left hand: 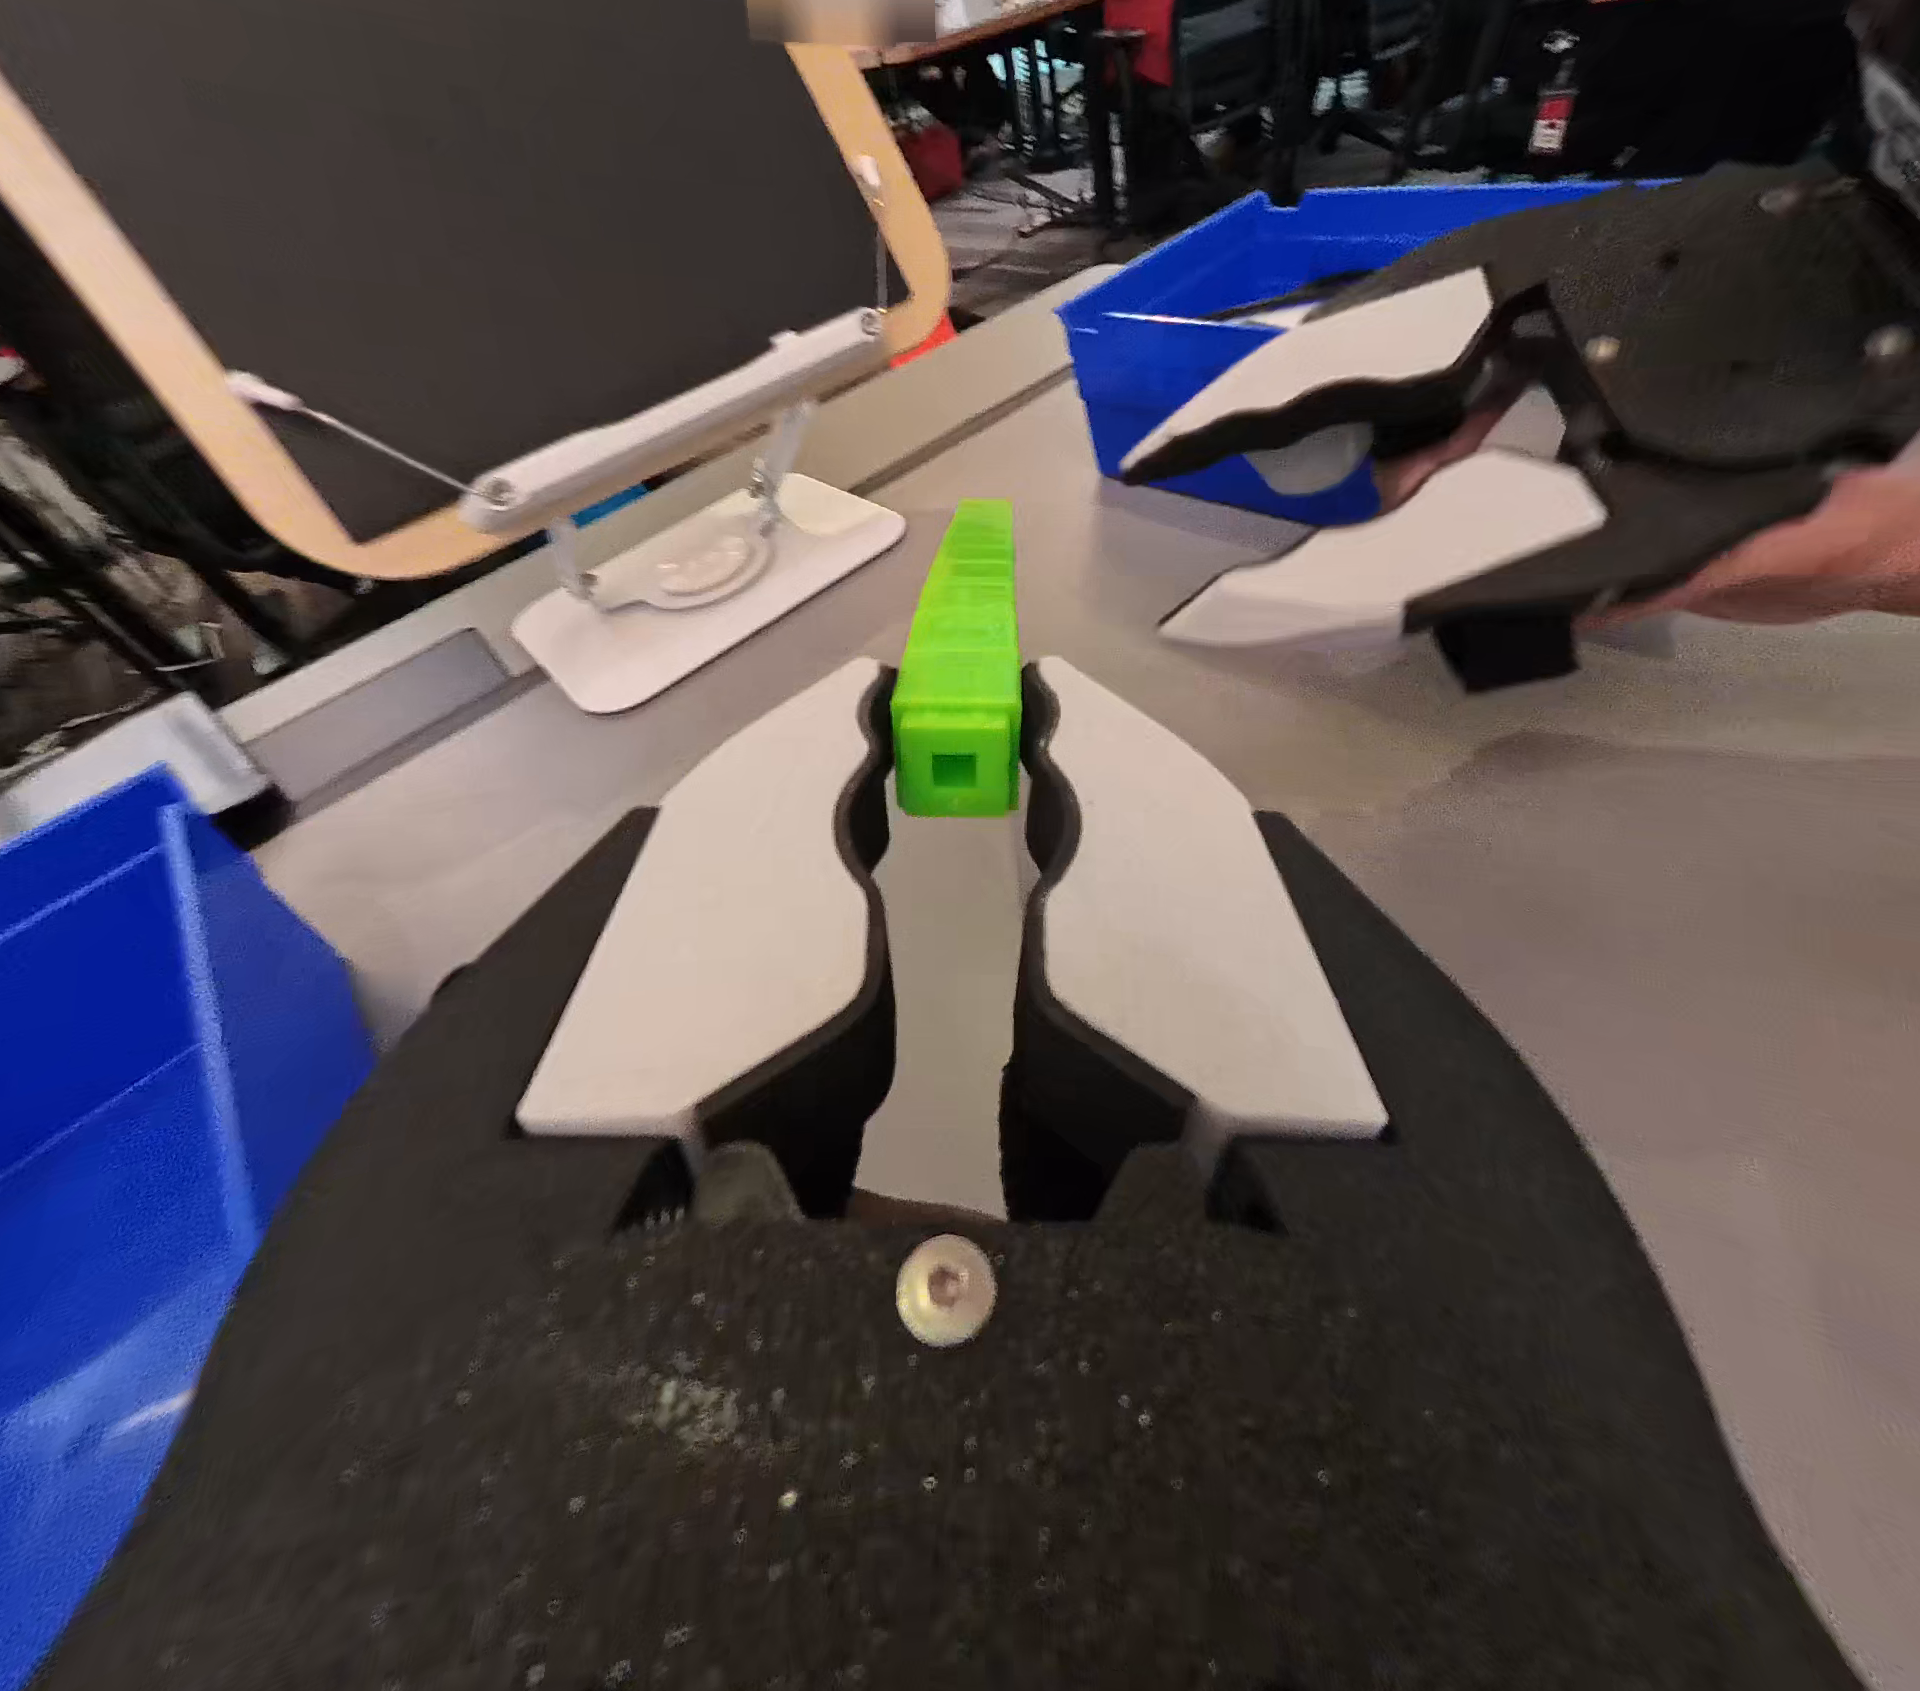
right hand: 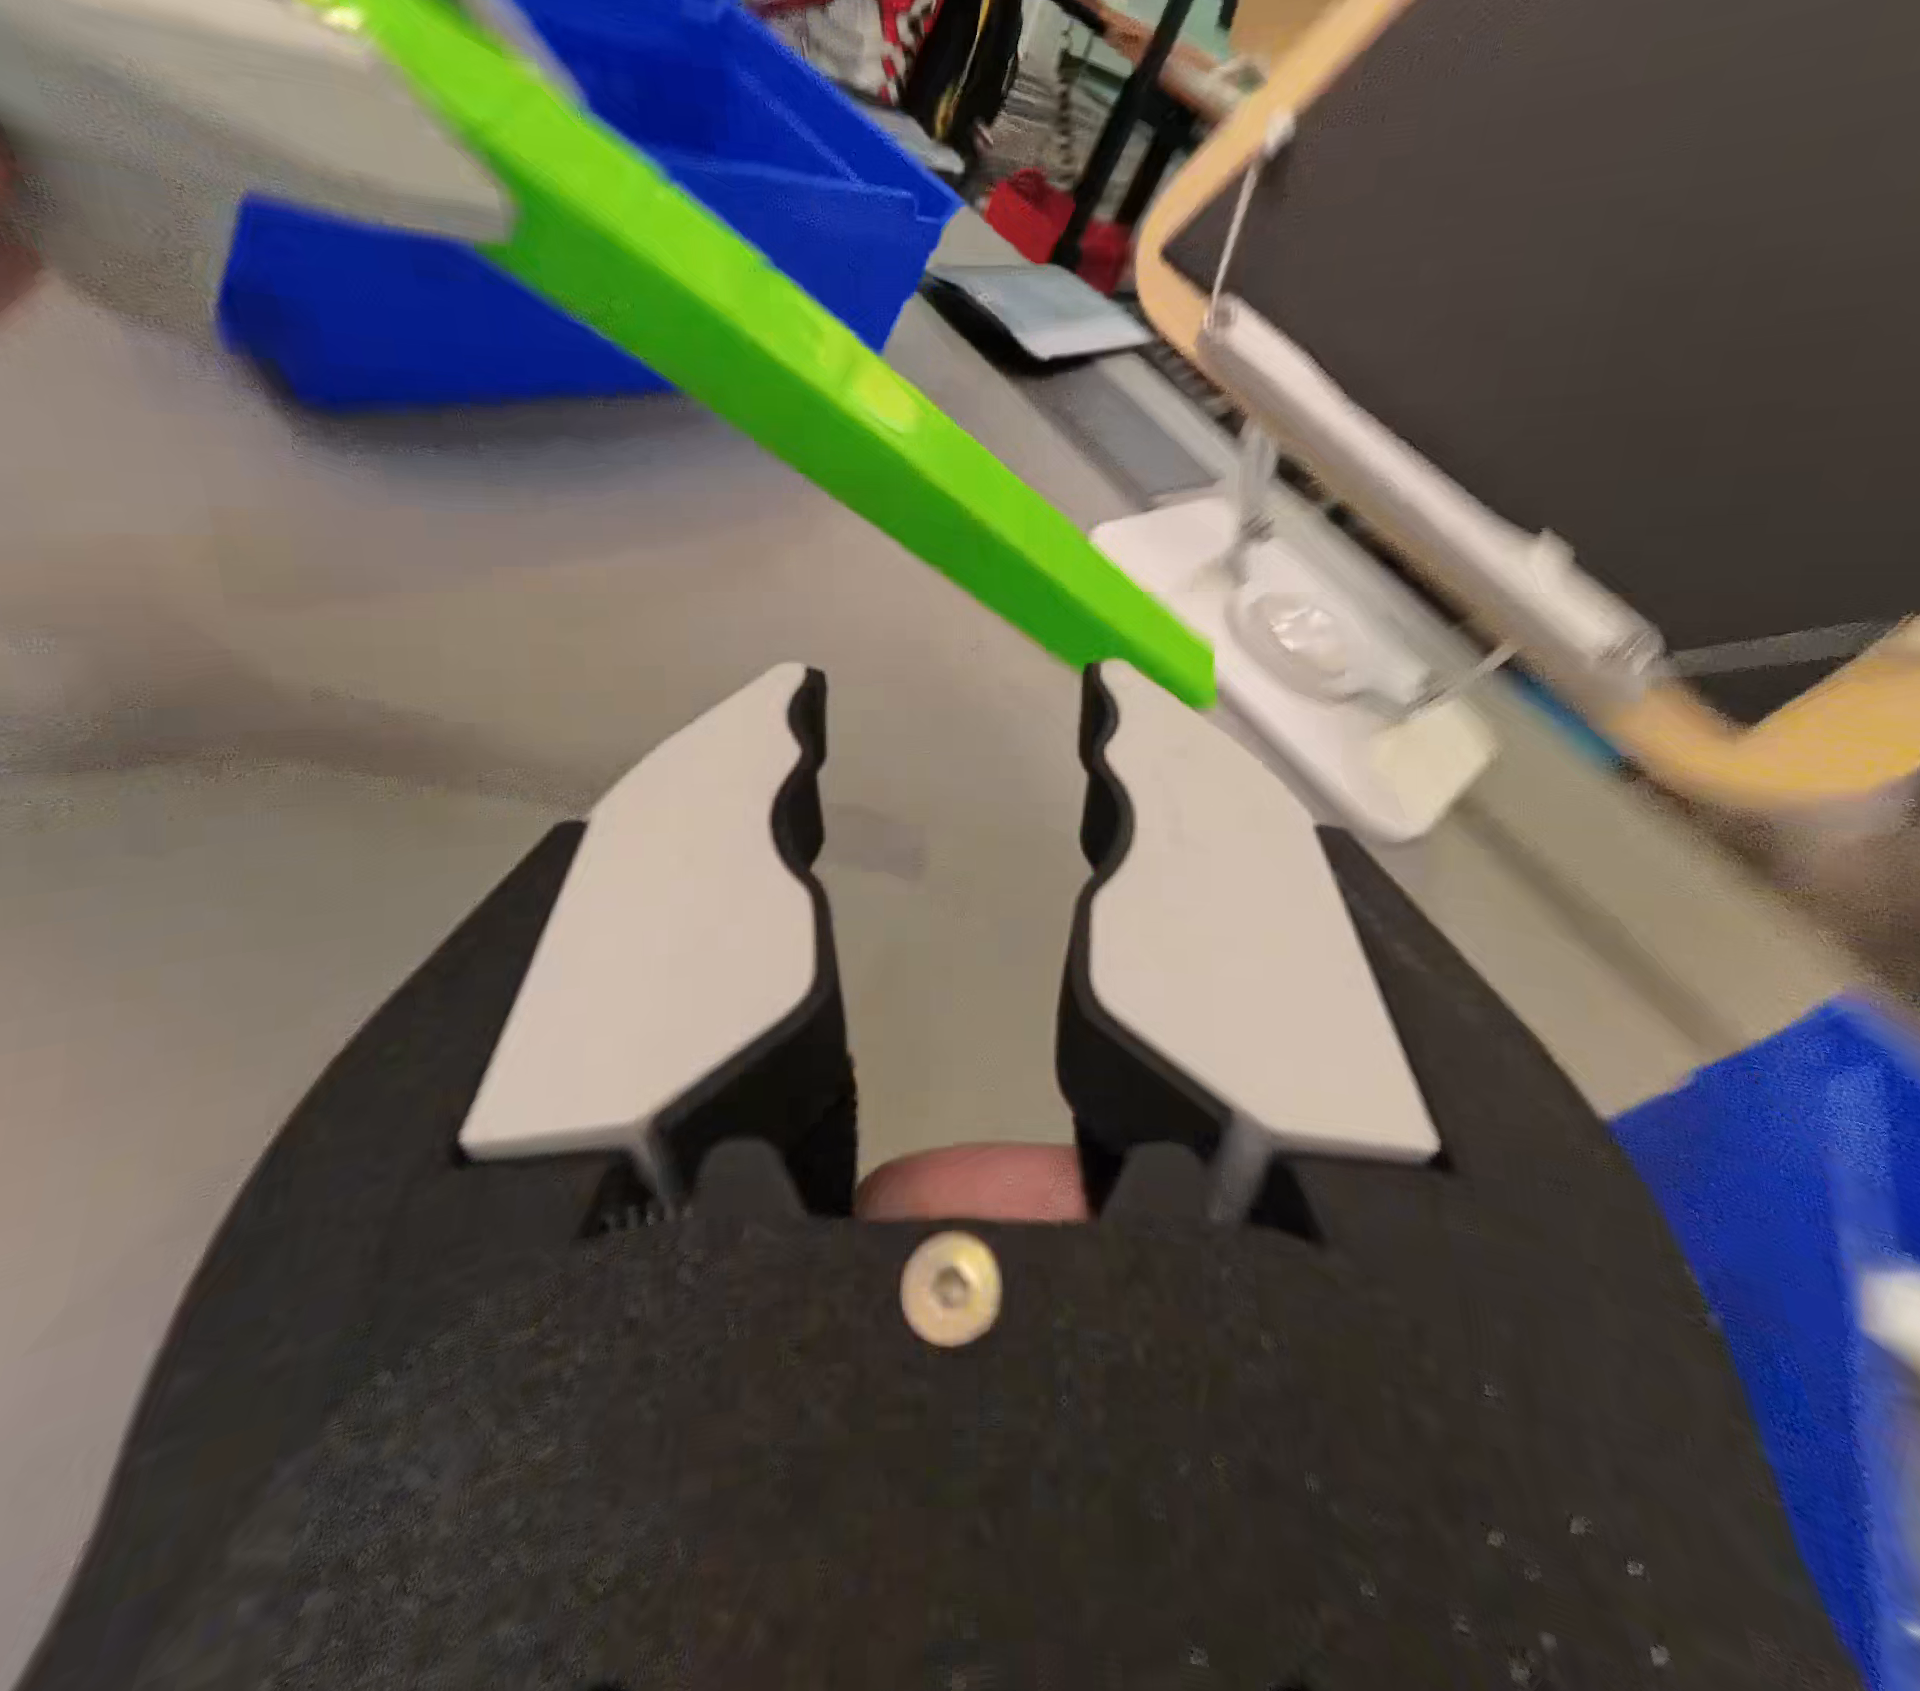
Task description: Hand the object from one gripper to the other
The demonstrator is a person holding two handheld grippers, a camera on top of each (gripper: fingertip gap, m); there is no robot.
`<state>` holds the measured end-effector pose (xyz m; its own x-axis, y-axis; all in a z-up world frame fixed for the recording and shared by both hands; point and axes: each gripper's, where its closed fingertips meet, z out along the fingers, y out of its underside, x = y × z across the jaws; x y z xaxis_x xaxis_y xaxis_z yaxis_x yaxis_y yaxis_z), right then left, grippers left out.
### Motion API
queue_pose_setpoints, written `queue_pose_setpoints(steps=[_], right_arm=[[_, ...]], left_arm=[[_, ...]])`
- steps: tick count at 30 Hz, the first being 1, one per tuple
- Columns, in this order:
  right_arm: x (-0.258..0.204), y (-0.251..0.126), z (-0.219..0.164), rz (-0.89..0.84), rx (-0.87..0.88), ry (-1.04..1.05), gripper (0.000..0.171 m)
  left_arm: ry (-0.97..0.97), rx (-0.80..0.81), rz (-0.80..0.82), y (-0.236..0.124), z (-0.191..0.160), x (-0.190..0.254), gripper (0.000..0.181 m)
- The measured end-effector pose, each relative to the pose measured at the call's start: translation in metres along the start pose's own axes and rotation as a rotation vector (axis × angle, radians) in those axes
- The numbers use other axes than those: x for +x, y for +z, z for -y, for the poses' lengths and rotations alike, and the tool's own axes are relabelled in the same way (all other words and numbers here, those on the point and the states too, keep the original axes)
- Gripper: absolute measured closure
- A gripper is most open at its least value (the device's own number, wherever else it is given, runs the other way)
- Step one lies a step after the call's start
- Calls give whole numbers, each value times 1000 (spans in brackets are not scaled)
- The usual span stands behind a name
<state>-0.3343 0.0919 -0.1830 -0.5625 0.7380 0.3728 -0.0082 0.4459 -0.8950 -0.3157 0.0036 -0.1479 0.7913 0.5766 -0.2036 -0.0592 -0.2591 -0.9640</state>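
Observation:
A long bright green square bar (left hand: pixel 958 654) with a square hole in its near end sits clamped between the tips of my left gripper (left hand: pixel 956 706) and points away from me above the grey table. My right gripper (left hand: pixel 1153 545) shows at the right of the left wrist view, held by a hand, open and empty, a short way from the bar. In the right wrist view the green bar (right hand: pixel 748 353) runs diagonally from the left gripper (right hand: pixel 395 114) at upper left. Its free end is just beyond the right fingertip of my open right gripper (right hand: pixel 954 685).
A blue bin (left hand: pixel 1226 353) stands behind the right gripper and another blue bin (left hand: pixel 114 1070) at the near left. A wood-framed black panel on a white stand (left hand: pixel 707 571) is at the back left. The grey table (left hand: pixel 1507 966) lies below.

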Motion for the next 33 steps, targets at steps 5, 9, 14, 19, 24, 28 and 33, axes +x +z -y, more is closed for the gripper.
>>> queue_pose_setpoints(steps=[5,9,14,19,24,28,33], right_arm=[[5,9,-10,420,97,1065,102],[14,17,5,578,283,1598,89],[18,33,1,533,306,1794,111],[34,28,-8,520,392,1863,145],[38,25,-11,554,395,1878,148],[41,23,-13,535,403,1875,149],[46,20,-16,519,404,1870,150]], left_arm=[[-33,27,57,-3,0,-13,159],[-32,89,32,-3,9,-2,159],[-5,108,16,-1,11,13,160],[19,90,-6,3,6,23,159],[18,78,-25,7,1,29,160],[10,60,-30,11,-11,29,159],[-95,28,-142,15,-22,33,140]])
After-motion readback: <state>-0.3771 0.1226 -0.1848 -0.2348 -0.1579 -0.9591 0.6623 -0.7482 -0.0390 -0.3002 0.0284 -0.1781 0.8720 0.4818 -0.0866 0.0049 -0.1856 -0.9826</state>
